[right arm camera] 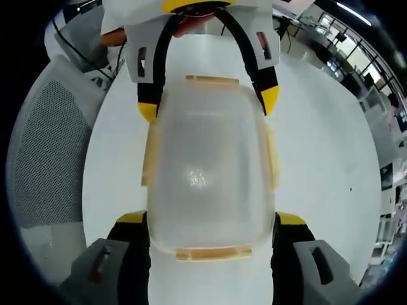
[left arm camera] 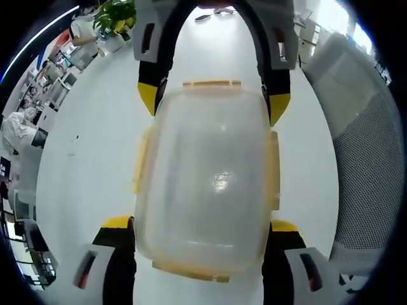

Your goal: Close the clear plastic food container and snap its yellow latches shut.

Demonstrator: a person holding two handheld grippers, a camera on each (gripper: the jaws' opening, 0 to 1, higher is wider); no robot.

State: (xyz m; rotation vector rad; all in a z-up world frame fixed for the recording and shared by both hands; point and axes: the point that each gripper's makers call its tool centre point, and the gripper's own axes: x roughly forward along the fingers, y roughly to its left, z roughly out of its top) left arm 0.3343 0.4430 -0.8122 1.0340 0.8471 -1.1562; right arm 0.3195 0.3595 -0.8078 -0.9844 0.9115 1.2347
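A clear plastic container (left arm camera: 206, 178) with its lid on rests on a white table (left arm camera: 89, 146). Pale yellow latches run along all its sides, such as the far latch (left arm camera: 212, 83) and the side latch (left arm camera: 141, 162); I cannot tell if they are snapped down. My left gripper (left arm camera: 200, 223) holds the near end, one jaw against each long side. My right gripper (left arm camera: 213, 100) clasps the far end the same way. In the right gripper view the container (right arm camera: 206, 171) sits between my right gripper (right arm camera: 211, 219) below and the left gripper (right arm camera: 206, 101) above.
A grey mesh chair (left arm camera: 375, 146) stands close beside the table, also in the right gripper view as the chair (right arm camera: 44, 146). A potted plant (left arm camera: 117, 16) and office desks (left arm camera: 38, 95) lie beyond the table's far side.
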